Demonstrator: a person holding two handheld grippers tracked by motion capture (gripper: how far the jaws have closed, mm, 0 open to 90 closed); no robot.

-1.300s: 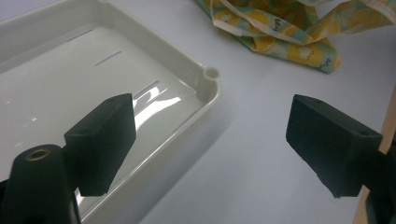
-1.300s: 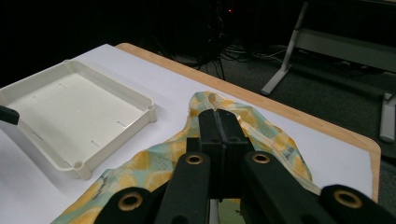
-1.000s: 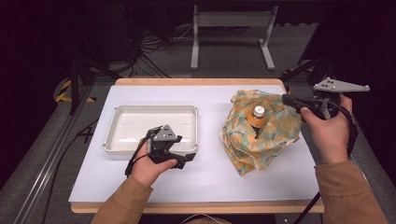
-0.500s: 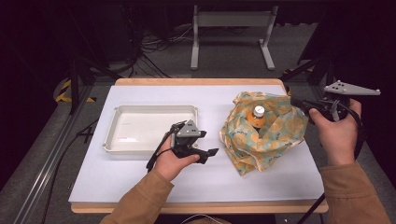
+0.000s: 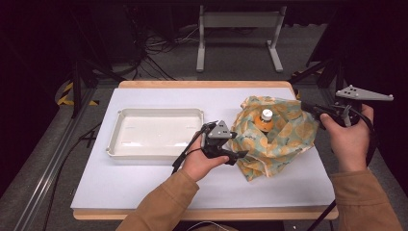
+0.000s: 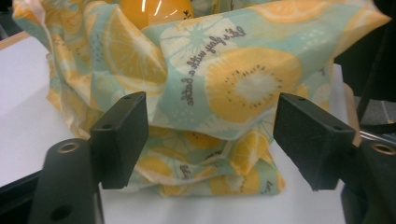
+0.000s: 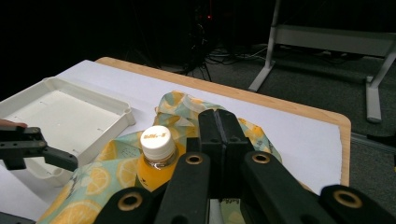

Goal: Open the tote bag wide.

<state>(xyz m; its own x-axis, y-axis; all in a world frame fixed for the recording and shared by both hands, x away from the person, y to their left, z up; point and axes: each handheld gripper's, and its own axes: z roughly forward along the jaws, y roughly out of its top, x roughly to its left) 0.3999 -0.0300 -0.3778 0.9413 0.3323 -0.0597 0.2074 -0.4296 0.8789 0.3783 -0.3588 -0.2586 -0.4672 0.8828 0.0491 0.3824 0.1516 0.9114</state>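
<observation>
- High view: the cloth (image 5: 274, 137) sat bunched right of centre on the white tabletop (image 5: 144, 187), wrapped around an orange bottle (image 5: 265, 121) whose white cap poked out at the top. The tray (image 5: 154, 134) lay left of centre. The left claw (image 5: 239, 155) was at the cloth's lower left edge, at mid-frame, held by the left hand (image 5: 199, 161). The right claw (image 5: 310, 108) met the cloth's upper right edge, held by the right hand (image 5: 349, 137) at the right side of the frame.
- Left claw view: the jaws stood apart and had just been closing, one at lower left and one at lower right. The folded cloth (image 6: 219, 93) lay between and behind them, and neither pad pressed on it. The bottle (image 6: 154, 10) showed at the top edge.
- Right claw view: the jaws rose pressed tight together at centre, and whether cloth was pinched between them could not be told. The bottle (image 7: 156, 156) stood just left of them inside the cloth (image 7: 107, 175); the tray (image 7: 60, 109) lay at left.
</observation>
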